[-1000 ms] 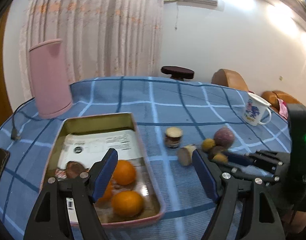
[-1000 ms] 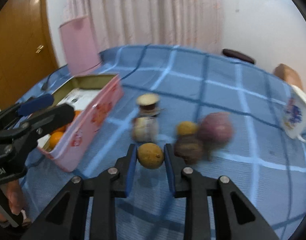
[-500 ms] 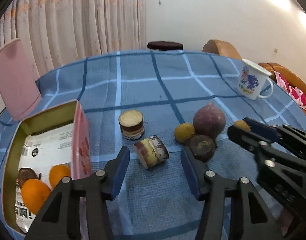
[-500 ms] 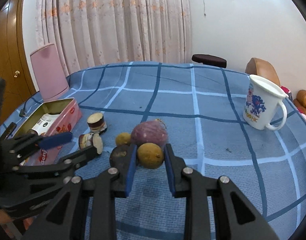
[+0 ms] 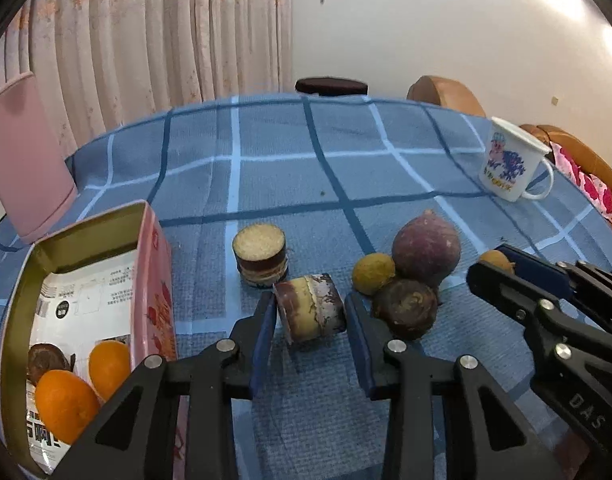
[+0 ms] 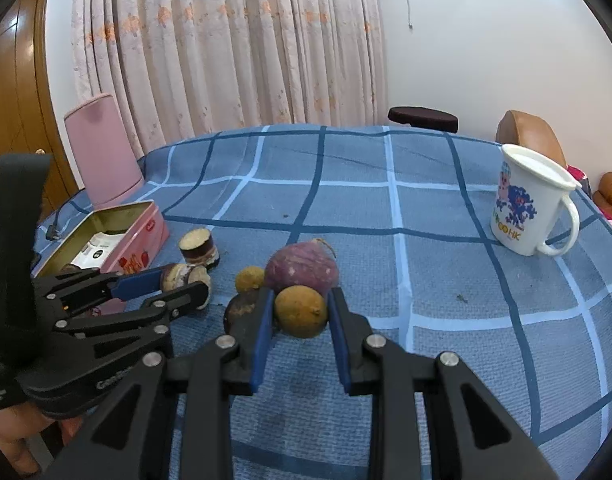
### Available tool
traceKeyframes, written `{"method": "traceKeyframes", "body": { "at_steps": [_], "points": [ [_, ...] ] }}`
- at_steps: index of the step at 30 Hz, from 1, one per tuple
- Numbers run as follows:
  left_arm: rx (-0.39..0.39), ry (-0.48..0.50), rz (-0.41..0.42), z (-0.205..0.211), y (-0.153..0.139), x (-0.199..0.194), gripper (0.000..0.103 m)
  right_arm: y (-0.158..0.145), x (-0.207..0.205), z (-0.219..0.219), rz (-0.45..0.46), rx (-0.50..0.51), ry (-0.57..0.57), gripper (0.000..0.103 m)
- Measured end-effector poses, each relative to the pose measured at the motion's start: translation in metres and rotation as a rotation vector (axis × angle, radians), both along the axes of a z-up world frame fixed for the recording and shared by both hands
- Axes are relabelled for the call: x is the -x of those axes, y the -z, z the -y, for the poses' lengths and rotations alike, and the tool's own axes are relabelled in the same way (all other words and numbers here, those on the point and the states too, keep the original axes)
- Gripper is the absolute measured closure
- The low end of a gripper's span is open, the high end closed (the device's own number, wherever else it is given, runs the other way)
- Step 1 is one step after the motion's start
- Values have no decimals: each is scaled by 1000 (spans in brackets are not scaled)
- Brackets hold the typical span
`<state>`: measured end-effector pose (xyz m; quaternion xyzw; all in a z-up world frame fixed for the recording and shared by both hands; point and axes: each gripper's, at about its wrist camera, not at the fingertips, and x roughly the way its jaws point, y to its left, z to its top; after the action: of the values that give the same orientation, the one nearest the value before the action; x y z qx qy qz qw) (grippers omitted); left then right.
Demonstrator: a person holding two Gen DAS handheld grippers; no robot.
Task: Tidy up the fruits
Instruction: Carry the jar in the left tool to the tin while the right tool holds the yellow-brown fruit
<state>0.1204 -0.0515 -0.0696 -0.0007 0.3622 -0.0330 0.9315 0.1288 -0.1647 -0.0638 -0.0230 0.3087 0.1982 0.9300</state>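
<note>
My left gripper (image 5: 310, 320) has its jaws closed around a short cut sugarcane piece (image 5: 310, 310) lying on the blue checked cloth; it also shows in the right wrist view (image 6: 185, 276). My right gripper (image 6: 299, 316) is shut on a small yellow-brown round fruit (image 6: 301, 311), held just above the cloth. A second cane piece (image 5: 259, 254) stands upright behind. A purple round fruit (image 5: 426, 250), a dark brown fruit (image 5: 406, 312) and another small yellow fruit (image 5: 373, 274) cluster together. The pink tin (image 5: 153, 280) at left holds two oranges (image 5: 65, 404) and a dark fruit.
A white printed mug (image 6: 526, 208) stands at the right of the table. A pink container (image 6: 103, 152) stands behind the tin at the far left. A dark stool (image 6: 422, 118) and brown seats lie beyond the table edge.
My left gripper swung from above the tin to the lying cane piece and closed its jaws around it. My right gripper kept the yellow fruit and drew back from the fruit cluster.
</note>
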Motion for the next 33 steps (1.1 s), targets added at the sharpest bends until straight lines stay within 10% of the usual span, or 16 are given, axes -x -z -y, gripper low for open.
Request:
{"method": "traceKeyframes", "body": {
  "at_steps": [33],
  "points": [
    [23, 1, 245, -3, -25, 40, 66, -14, 29, 2, 162, -49, -56, 73]
  ]
}}
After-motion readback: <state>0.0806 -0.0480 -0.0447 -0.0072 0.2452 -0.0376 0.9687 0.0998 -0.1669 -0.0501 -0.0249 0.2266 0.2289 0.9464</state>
